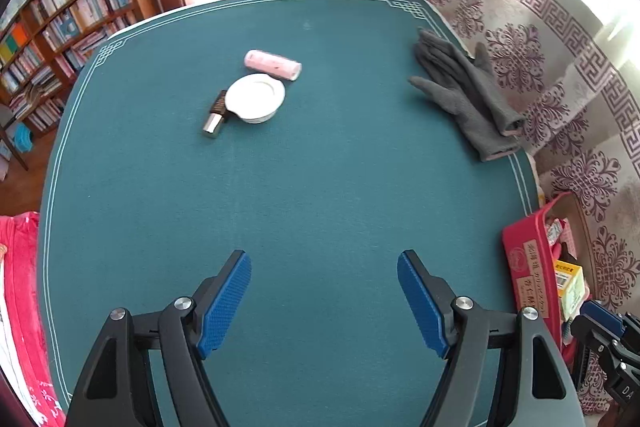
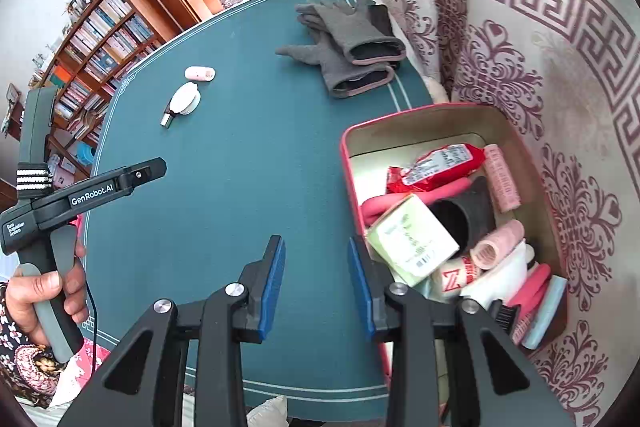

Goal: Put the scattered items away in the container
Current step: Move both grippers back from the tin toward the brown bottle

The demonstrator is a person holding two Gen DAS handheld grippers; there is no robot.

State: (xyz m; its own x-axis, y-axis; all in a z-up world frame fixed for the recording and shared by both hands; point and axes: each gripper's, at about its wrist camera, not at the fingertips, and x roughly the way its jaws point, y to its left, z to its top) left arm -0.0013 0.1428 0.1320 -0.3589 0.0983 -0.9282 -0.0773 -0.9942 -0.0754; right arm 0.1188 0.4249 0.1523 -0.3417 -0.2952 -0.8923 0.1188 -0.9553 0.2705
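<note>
Blue-padded left tongs [image 1: 324,303] hang wide and empty over bare green tabletop [image 1: 320,187], the last scattered items lying ahead of them.

Straight beyond sit a white dish [image 1: 256,98], a small dark bottle [image 1: 217,115] touching its left edge with its long axis running toward the tongs, and a pink roller [image 1: 273,65] lying crosswise just behind. Grey gloves [image 1: 464,95] rest at the far right edge. Right tongs [image 2: 317,281], narrow and empty, hover beside the nearly full red tin [image 2: 452,115]; nothing blocks the left's path.
</note>
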